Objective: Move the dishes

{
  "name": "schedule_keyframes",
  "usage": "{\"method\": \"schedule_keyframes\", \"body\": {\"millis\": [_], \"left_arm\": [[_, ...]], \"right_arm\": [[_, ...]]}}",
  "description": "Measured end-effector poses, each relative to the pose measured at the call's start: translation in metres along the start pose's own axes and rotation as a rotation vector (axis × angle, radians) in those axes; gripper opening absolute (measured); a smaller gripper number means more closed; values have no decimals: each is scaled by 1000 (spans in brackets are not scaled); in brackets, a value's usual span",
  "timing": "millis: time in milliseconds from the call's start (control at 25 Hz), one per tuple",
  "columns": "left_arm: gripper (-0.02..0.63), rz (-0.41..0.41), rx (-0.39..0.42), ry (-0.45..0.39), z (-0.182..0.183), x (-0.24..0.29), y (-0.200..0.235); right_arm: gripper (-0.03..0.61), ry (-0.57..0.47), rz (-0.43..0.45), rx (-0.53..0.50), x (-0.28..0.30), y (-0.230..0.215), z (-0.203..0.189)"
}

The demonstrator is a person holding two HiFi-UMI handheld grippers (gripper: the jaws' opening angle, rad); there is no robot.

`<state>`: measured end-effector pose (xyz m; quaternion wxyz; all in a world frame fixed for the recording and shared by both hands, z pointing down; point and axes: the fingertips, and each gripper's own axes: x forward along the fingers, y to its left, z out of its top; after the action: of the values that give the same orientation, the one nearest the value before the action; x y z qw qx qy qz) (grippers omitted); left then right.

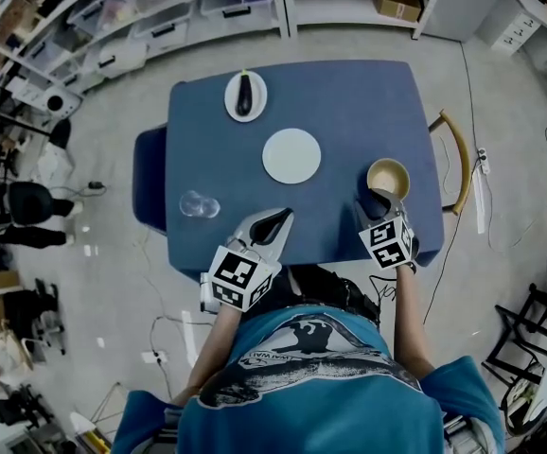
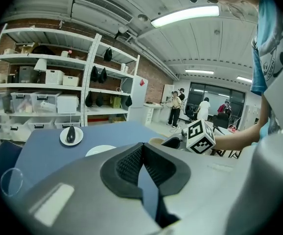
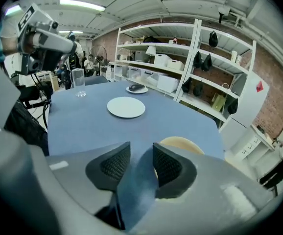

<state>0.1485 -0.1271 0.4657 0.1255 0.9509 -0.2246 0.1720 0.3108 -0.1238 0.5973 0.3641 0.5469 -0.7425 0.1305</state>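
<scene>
Hovering R gripper point(image 3: 141, 155) at tan bowl point(image 3: 180, 143), front-right of surface point(image 1: 349, 102). Fingers point(image 3: 113, 166) apart, nothing between; bowl rim just ahead, slightly right of gap. L gripper point(image 2: 141, 151) fingers together, empty, farther off, nearer white plate point(image 1: 291, 155). Prob. R-side grab next.

From the right gripper point(image 1: 378, 202), the bowl point(image 1: 388, 177) blocked the path at 12 o'clock, just beside it. From the left gripper point(image 1: 281, 219), the empty plate point(image 1: 291, 155) lay at 12 o'clock and the glass point(image 1: 199, 204) at 9 o'clock. Bare table point(image 1: 359, 102) was open between the grippers and at 1 o'clock of the empty plate.
</scene>
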Motion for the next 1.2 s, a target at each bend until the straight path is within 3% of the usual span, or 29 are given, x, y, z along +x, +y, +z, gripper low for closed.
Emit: {"method": "schedule_keyframes", "body": {"millis": [440,840,1200], "left_arm": [[14,69,-60,2,-19,-18,5],[14,159,-121,-40,-24,-40,25],[14,218,-149,-66,-40,-91,34]], "right_arm": [[146,-157,166,3,-3,59,57],[147,-221,328,-50,-4,118,89],[146,-297,376,13,-15,156,124]]}}
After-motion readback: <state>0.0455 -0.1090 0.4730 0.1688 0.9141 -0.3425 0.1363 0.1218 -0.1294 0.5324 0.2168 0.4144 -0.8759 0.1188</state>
